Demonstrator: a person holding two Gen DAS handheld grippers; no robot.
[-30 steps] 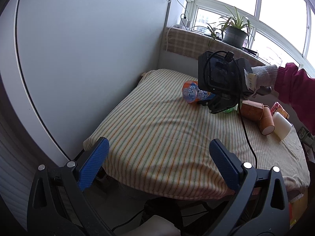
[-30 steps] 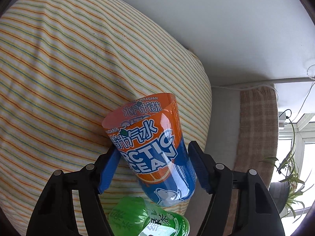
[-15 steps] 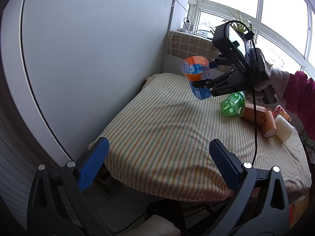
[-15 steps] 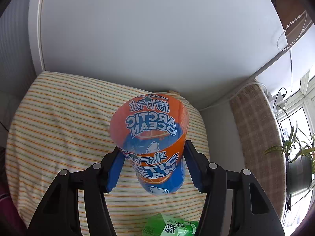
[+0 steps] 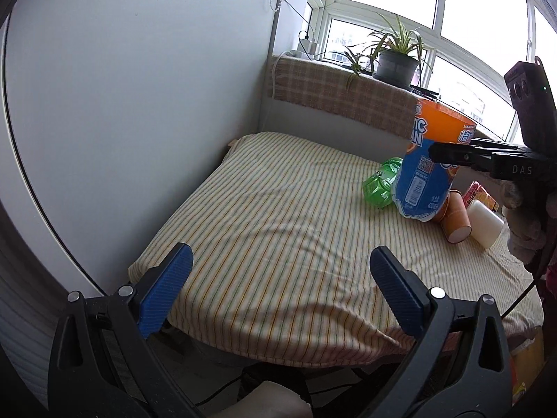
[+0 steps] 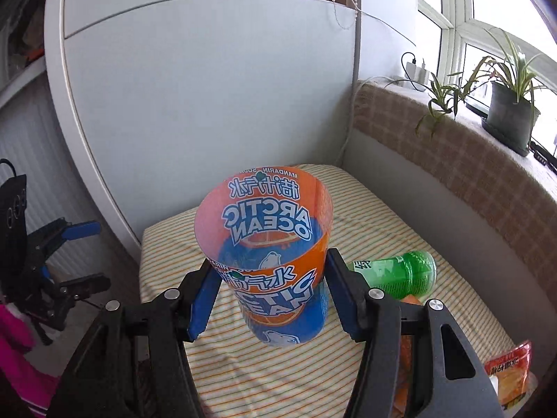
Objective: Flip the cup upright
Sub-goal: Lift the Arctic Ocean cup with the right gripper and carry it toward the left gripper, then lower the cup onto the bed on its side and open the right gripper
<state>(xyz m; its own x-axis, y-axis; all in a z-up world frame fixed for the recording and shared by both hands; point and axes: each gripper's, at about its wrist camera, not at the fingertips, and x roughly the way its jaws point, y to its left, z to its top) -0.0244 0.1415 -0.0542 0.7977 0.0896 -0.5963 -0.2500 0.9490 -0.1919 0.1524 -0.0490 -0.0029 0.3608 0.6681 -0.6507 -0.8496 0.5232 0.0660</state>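
An orange and blue "Arctic Ocean" plastic cup point(image 6: 275, 264) is held upright, mouth up, above the striped table. My right gripper point(image 6: 271, 296) is shut on its lower body, blue pads on both sides. The cup also shows in the left wrist view point(image 5: 428, 163) at the right, held clear of the cloth by the right gripper's black fingers point(image 5: 463, 156). My left gripper point(image 5: 278, 289) is open and empty, hanging over the table's near edge.
A green bottle point(image 5: 381, 183) lies on its side behind the cup. Brown paper cups point(image 5: 454, 214), a white cup point(image 5: 485, 223) and a red packet point(image 5: 482, 193) lie at the right. The striped tablecloth point(image 5: 278, 216) meets a white wall on the left. A potted plant point(image 5: 397, 59) stands on the sill.
My right gripper lifted the cup off the table and turned it from lying on its side to mouth up, moving to the right. My left gripper stayed open and nearly still.
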